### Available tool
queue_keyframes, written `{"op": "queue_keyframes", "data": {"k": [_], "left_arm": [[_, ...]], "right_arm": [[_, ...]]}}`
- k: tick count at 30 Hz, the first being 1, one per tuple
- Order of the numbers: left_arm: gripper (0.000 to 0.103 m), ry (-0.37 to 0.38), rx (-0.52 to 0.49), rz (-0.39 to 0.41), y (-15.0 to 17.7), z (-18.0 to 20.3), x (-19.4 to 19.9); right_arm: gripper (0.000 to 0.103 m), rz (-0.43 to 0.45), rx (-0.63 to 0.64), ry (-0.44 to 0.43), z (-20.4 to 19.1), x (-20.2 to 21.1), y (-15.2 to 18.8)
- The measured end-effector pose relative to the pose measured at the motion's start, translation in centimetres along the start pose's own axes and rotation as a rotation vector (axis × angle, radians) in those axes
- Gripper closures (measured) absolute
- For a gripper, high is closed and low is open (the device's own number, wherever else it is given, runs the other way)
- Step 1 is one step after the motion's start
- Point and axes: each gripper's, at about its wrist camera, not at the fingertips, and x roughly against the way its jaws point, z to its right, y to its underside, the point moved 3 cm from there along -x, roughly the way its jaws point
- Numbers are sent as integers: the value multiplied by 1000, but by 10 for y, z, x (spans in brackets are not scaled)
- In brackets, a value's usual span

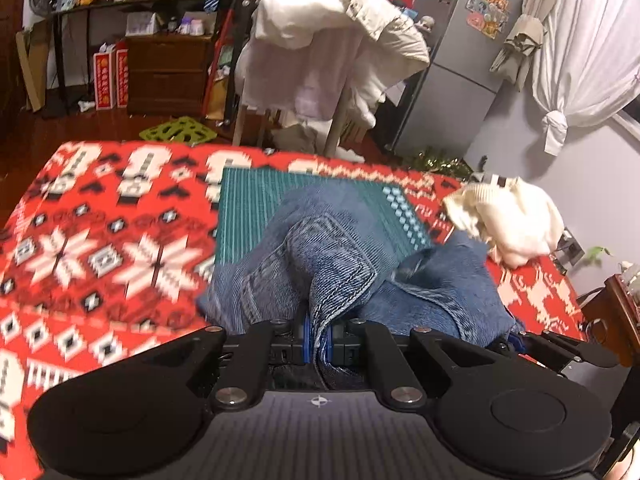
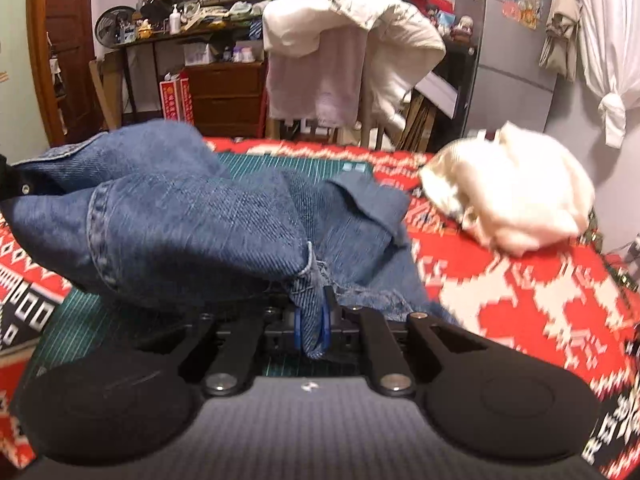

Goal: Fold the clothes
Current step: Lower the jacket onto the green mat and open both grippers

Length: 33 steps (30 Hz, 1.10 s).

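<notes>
Blue denim jeans (image 1: 340, 264) bunched on a green striped mat (image 1: 248, 208), itself spread over a red, white and black patterned blanket (image 1: 100, 248) covering the bed. One stitched fold of the denim pinched tight between the blue-padded fingers of the left hand-held gripper (image 1: 318, 344), fabric rising straight ahead of it in a hump. Another edge of the same jeans (image 2: 180, 216) clamped in the right hand-held gripper (image 2: 312, 328), jaws narrow around a hanging loop of cloth, the bulk of the denim lifted ahead and to the left of it. A crumpled cream knitted garment (image 2: 512, 192) lying on the blanket ahead and to the right of the right hand-held gripper, apart from the jeans. Further ahead, beyond the bed, white clothes draped over a wooden rack (image 1: 332, 52); a grey refrigerator (image 1: 460, 64) to the right of that rack.
</notes>
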Motion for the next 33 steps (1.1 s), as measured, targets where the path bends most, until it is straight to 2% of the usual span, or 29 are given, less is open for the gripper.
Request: {"op": "queue_keyframes", "data": {"k": [6,11,15,17,19,21,24,25,29,33], "left_arm": [[94,-19,42,-67,28,-5,-4],[93,-51,27,-74,42,0,1],[91,-69,15,-75,50,3,8],[85,-71,17,-73,55,2,13],[79,-78,16,-72,61,3,17],[71,-86,11,-69,67,3,21],[65,-97,6,-69,78,2,28],[64,-101,5,-71,82,2,29],[58,-123,-15,-74,99,3,33],[56,-140,-34,-91,111,6,30]], "right_arm": [[90,-45,-19,-13,2,5,26],[87,-43,-19,1,2,13,35],[80,-45,-26,4,4,25,37],[73,-46,-30,3,5,31,39],[60,-48,-34,-8,6,38,43],[54,-47,-36,-12,4,46,49],[34,-43,-30,1,1,57,62],[31,-41,-29,5,0,60,66],[25,-48,-47,7,-1,65,78],[20,-58,-67,6,-1,67,89]]}}
